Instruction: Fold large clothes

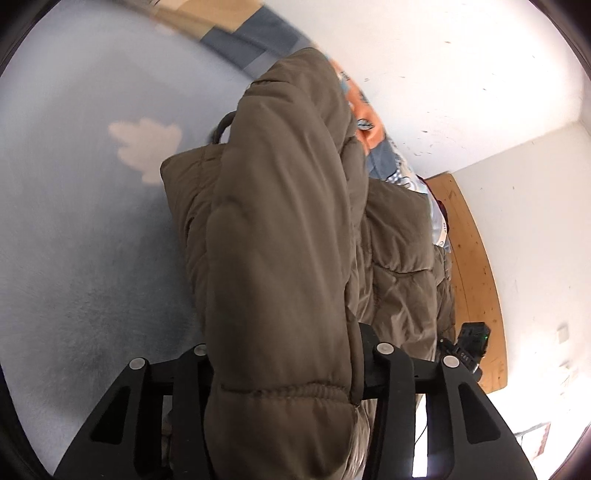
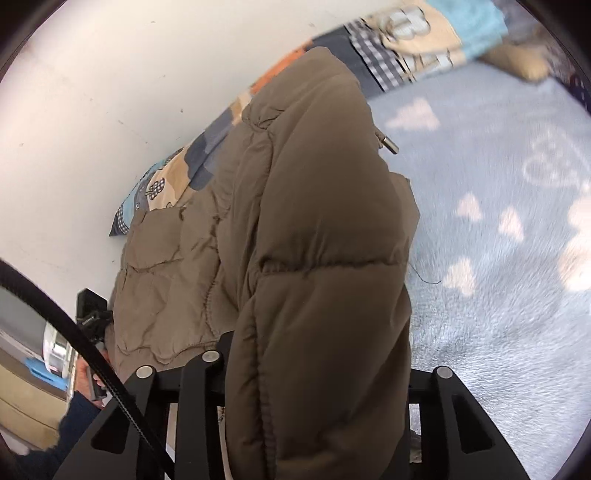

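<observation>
Matt quilted cloth jacket [image 1: 280, 236], fuzzy fleece blanket [image 1: 74, 221], smooth wooden board [image 1: 476, 266]

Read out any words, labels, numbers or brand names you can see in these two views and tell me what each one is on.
No text reads clearly in either view.
Small white print on the black device left of the brown puffer jacket: too small and blurred to read.
Same device in the left wrist view: a green light, markings illegible.
Patterned bedding: cartoon shapes only, blurred.
Blue blanket: white shapes, no letters.
</observation>
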